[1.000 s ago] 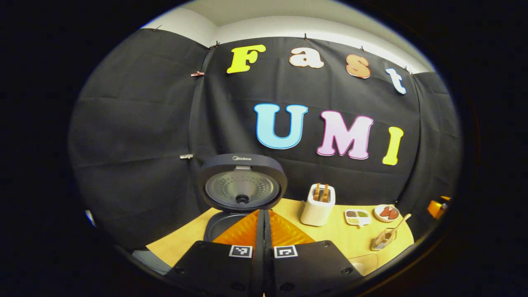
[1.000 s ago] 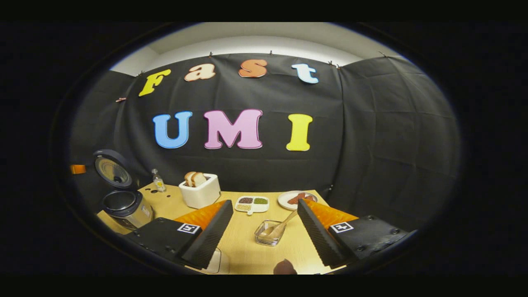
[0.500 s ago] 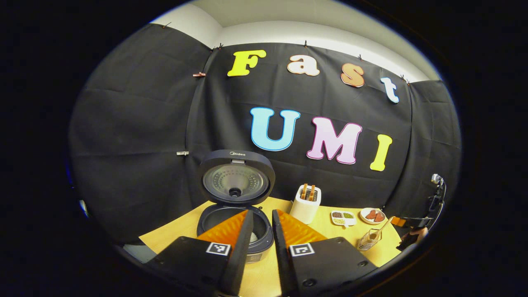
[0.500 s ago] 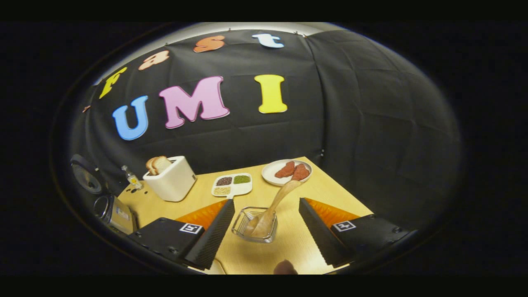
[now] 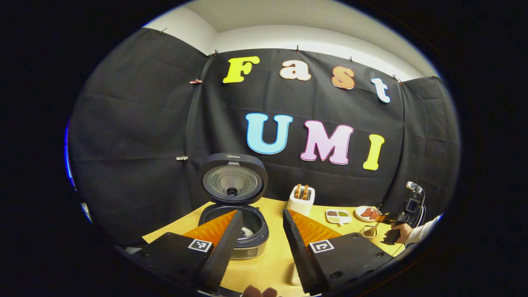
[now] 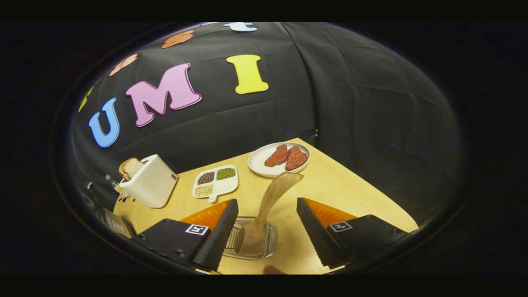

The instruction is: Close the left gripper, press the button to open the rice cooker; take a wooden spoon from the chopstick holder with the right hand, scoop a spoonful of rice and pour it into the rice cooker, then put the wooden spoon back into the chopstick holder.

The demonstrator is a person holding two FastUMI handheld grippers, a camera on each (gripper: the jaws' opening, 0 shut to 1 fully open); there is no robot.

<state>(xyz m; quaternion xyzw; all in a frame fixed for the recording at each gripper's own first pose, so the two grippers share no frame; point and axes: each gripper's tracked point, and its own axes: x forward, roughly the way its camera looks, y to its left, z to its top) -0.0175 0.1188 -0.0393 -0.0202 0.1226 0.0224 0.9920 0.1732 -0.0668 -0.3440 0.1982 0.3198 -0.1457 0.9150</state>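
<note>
The dark rice cooker (image 5: pixel 241 243) stands with its lid (image 5: pixel 233 183) raised and the pot showing. My left gripper (image 5: pixel 262 214) is open in front of it, holding nothing. The wooden spoon (image 6: pixel 274 194) leans in the clear chopstick holder (image 6: pixel 268 243), broad end up. My right gripper (image 6: pixel 267 202) is open just above the holder. The spoon's handle rises between its fingers (image 6: pixel 225 222) without touching them. In the left gripper view the right gripper (image 5: pixel 394 225) and the hand holding it hover by the holder (image 5: pixel 368 231) at the table's right.
A white toaster (image 6: pixel 148 185) with bread, a divided dish of grains (image 6: pixel 215 180) and a plate of red meat (image 6: pixel 278 159) stand behind the holder. A small bottle (image 6: pixel 113 185) is beside the toaster. The wooden table's right edge (image 6: pixel 371 194) runs close by.
My left gripper has gone from shut to open and drawn back from the cooker. My right gripper has come down over the holder, so the spoon's handle now stands between its fingers.
</note>
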